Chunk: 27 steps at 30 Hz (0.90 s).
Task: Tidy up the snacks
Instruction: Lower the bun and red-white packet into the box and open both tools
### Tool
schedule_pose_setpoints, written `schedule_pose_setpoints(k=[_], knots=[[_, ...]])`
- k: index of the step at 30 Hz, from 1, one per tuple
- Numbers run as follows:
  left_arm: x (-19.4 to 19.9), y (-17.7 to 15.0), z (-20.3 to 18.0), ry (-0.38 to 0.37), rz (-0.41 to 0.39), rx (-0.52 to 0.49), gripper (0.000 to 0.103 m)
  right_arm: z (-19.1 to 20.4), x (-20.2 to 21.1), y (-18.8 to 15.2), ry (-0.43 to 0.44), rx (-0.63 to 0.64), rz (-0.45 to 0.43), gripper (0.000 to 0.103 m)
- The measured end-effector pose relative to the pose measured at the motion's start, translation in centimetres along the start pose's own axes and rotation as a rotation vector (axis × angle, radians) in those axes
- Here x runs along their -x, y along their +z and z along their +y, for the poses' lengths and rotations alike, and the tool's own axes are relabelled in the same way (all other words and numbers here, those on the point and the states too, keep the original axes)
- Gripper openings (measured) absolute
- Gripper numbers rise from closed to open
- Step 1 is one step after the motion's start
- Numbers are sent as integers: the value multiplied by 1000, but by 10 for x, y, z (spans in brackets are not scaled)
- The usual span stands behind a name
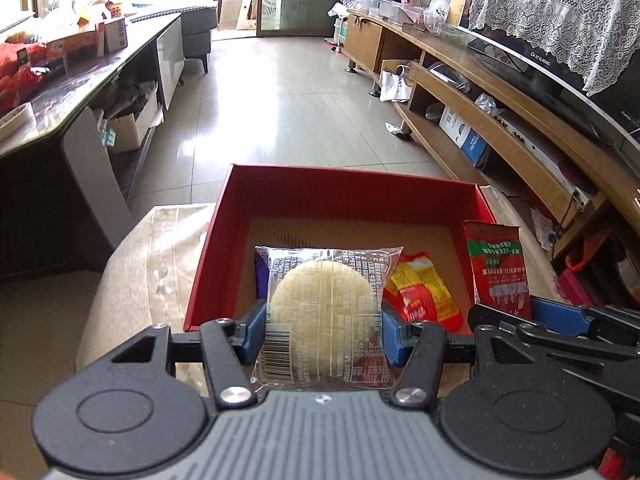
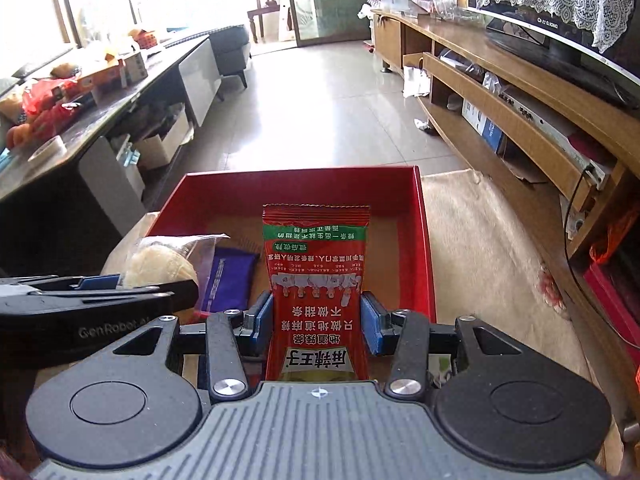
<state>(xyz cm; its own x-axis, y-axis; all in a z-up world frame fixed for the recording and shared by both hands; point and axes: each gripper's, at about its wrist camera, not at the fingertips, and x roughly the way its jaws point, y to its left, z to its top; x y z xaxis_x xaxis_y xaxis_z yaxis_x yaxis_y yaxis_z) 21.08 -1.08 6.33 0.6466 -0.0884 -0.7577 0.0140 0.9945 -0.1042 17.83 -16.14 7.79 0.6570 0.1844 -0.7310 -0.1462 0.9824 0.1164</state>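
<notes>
Left wrist view first: we see our left gripper (image 1: 324,330) clamped on a clear packet (image 1: 326,316) holding a round pale rice cracker, both blue pads pressed against the packet's sides. We hold it over the near edge of a red box (image 1: 344,192) with a brown cardboard floor. Inside the box, just right of the packet, lies a red and yellow snack bag (image 1: 424,292), and a purple packet (image 1: 261,276) peeks out behind the clear packet's left side. At the right edge we see our right gripper (image 1: 532,312) from the side, holding a red sachet (image 1: 500,268) upright.

From the right wrist view, our right gripper (image 2: 318,318) is closed on that red sachet (image 2: 316,288), which carries a green band and white print and stands between the blue pads above the box's near part. The purple packet (image 2: 228,280) lies flat on the box floor to the left. Our left gripper (image 2: 120,284) reaches in from the left with the clear packet (image 2: 168,264). The red box (image 2: 424,240) rests on a beige cloth (image 2: 492,248).
</notes>
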Motion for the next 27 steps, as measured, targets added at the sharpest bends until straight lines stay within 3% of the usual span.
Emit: schedule_pose_setpoints(k=[27], knots=[[-51, 19, -6, 78, 8, -7, 51, -4, -50, 21, -31, 14, 18, 53]])
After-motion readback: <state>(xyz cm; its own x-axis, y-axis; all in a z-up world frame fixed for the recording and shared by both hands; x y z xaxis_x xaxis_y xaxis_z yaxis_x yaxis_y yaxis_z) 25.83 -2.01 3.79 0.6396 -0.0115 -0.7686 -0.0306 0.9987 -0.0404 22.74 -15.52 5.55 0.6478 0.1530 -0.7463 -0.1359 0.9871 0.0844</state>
